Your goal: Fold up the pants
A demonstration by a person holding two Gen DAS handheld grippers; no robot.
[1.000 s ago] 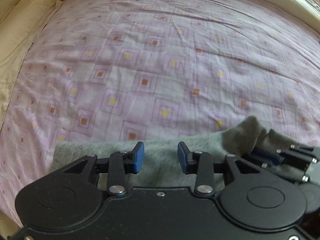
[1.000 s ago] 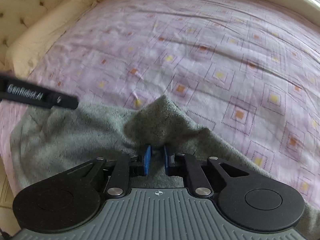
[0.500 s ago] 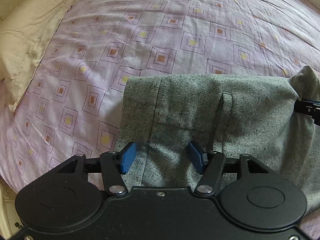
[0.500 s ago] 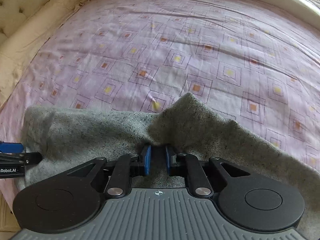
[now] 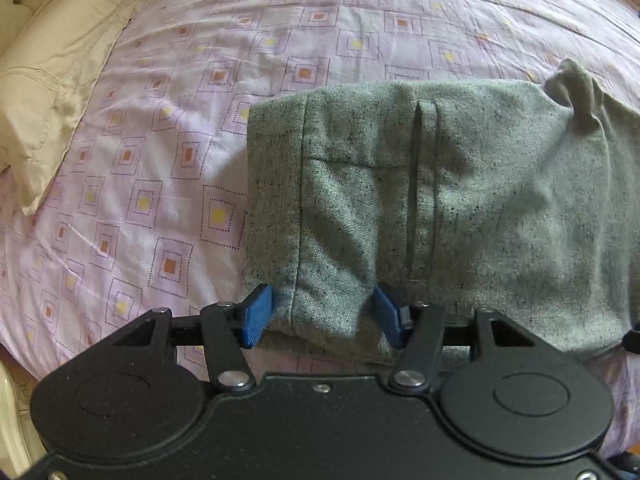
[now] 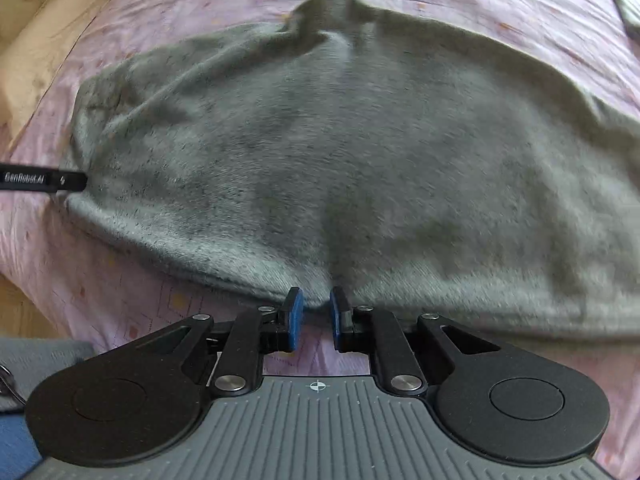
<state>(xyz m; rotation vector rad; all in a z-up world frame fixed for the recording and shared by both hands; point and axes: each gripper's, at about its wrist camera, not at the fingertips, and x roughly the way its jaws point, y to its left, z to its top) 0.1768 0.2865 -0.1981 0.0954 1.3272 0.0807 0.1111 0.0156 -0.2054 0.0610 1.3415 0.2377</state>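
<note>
The grey speckled pants [image 5: 440, 208] lie folded on the purple patterned bedsheet [image 5: 168, 128]. A seam and a belt loop show on top. My left gripper [image 5: 322, 316] is open, its blue pads on either side of the near left edge of the fabric. In the right wrist view the pants [image 6: 340, 152] fill the frame, blurred. My right gripper [image 6: 314, 318] stands slightly open at the near hem with no cloth between the pads. A bunched peak of fabric [image 6: 320, 12] rises at the far edge.
A cream pillow [image 5: 52, 80] lies along the left side of the bed. The left gripper's black arm [image 6: 40, 178] enters the right wrist view from the left. The bed's near edge and floor show at the lower left [image 6: 24, 308].
The right gripper has let go of the pinched fabric and pulled back to the near hem. The left gripper has opened wider and drawn back, and the pants now lie flatter.
</note>
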